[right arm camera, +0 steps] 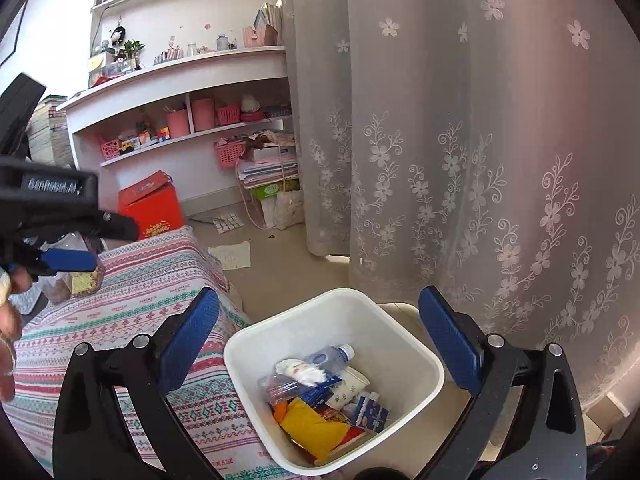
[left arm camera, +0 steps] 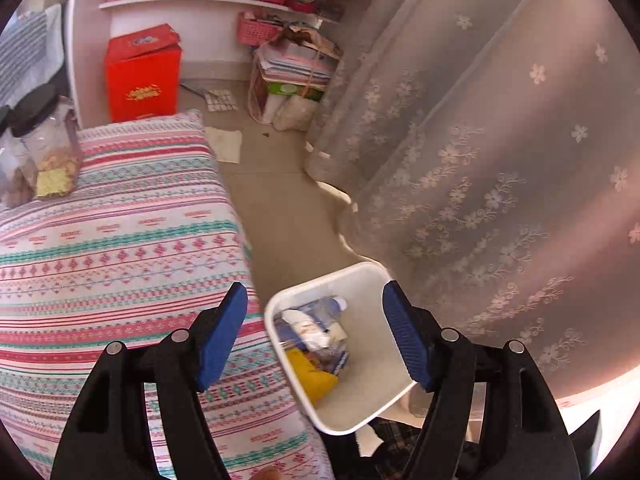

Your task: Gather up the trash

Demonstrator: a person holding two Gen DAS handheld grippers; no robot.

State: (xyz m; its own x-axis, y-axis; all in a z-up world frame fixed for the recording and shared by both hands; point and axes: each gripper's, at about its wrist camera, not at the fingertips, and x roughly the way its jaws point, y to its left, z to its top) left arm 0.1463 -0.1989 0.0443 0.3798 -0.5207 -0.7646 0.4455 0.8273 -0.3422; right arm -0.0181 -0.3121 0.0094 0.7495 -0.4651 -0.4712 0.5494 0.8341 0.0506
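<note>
A white trash bin (left arm camera: 332, 278) stands on the floor between the bed and the curtain. It holds a plastic bottle (right arm camera: 324, 360), a yellow wrapper (right arm camera: 310, 426), a paper cup (right arm camera: 348, 388) and a blue-and-white packet (right arm camera: 370, 410). My left gripper (left arm camera: 316, 336) hangs over the bin, open, with nothing between its blue pads (left arm camera: 222, 332). The yellow wrapper (left arm camera: 314, 376) shows below it. My right gripper (right arm camera: 320, 332) is open wide above the same bin and holds nothing. The left gripper (right arm camera: 100, 244) also appears at the left edge of the right wrist view, over the bed, in a person's hand (right arm camera: 8, 320).
A bed with a striped patterned cover (left arm camera: 120, 240) fills the left, with a clear jar of snacks (left arm camera: 48, 148) on it. A flowered lace curtain (left arm camera: 500, 160) hangs on the right. On the floor beyond lie a paper sheet (left arm camera: 227, 144), a red box (left arm camera: 142, 76) and a stack of papers (left arm camera: 296, 76) by the white shelves (right arm camera: 180, 80).
</note>
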